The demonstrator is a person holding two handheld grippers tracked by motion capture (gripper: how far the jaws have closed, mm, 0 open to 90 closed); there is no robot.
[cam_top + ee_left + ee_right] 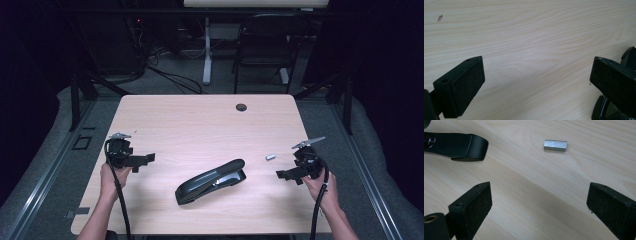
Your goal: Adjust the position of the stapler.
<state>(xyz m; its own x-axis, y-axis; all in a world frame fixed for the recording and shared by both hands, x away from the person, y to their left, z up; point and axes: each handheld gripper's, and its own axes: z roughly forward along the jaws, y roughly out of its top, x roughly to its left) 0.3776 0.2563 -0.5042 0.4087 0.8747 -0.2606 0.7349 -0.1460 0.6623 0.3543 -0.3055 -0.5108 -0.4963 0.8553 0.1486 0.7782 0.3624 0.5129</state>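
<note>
A black stapler (211,181) lies on its base near the front middle of the wooden table (200,125), its top arm raised a little. A small silver strip of staples (270,156) rests to its right, apart from it. My left gripper (141,161) hovers at the table's left, jaws wide open over bare wood (536,72); the stapler's end (627,56) peeks past its right jaw. My right gripper (286,175) is open at the right, with the staple strip (555,145) ahead of it and the stapler's tip (461,146) at the upper left.
A round cable hole (241,107) sits near the table's far edge. Beyond the table stand a dark chair (265,47) and a white desk leg (206,50), with cables on the floor. A small speck (440,17) marks the wood.
</note>
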